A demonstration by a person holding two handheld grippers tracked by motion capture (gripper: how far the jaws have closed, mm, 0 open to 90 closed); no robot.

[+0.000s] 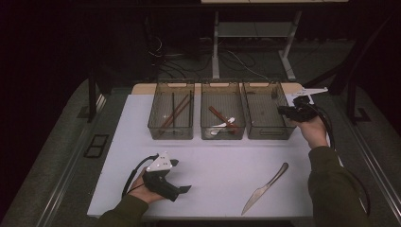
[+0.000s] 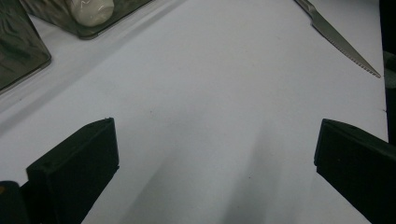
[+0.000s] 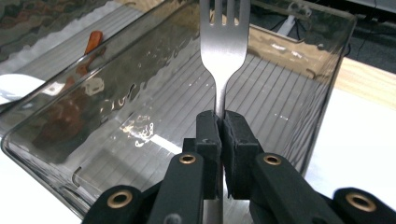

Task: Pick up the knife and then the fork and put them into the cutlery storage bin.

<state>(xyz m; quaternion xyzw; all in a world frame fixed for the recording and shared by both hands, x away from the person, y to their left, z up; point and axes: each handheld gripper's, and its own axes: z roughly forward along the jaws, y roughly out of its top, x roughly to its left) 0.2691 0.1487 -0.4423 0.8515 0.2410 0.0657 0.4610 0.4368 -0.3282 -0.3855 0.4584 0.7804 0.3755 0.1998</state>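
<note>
We take the work to be sorting cutlery into three clear bins at the far side of the white worktop [image 1: 118, 142]. Going by what lies where, it is well along. The left bin [image 1: 171, 134] holds dark chopsticks [image 1: 174, 112], the middle bin [image 1: 222, 134] holds a red-brown utensil and a white spoon [image 1: 222, 126], and the right bin [image 1: 268, 134] looks bare inside. The fork [image 3: 223, 46] is in hand, and the knife [image 1: 265, 188] is left over, lying loose at about 5 o'clock on the worktop with its tip toward the near edge.

The right gripper [image 1: 286, 110] hangs at the right bin's rim at about 2 o'clock, its fingers [image 3: 208, 135] pinched tight on the fork's handle, tines pointing out over the ribbed floor of that bin. We judge the drop is all that remains for this piece; the bin walls stand close on both sides, so the room is along its length.

The left gripper [image 1: 176, 190] rests near 7 o'clock, close to the near edge, its fingers [image 2: 74, 172] spread wide and empty over bare worktop. Open room runs between it and the knife.
</note>
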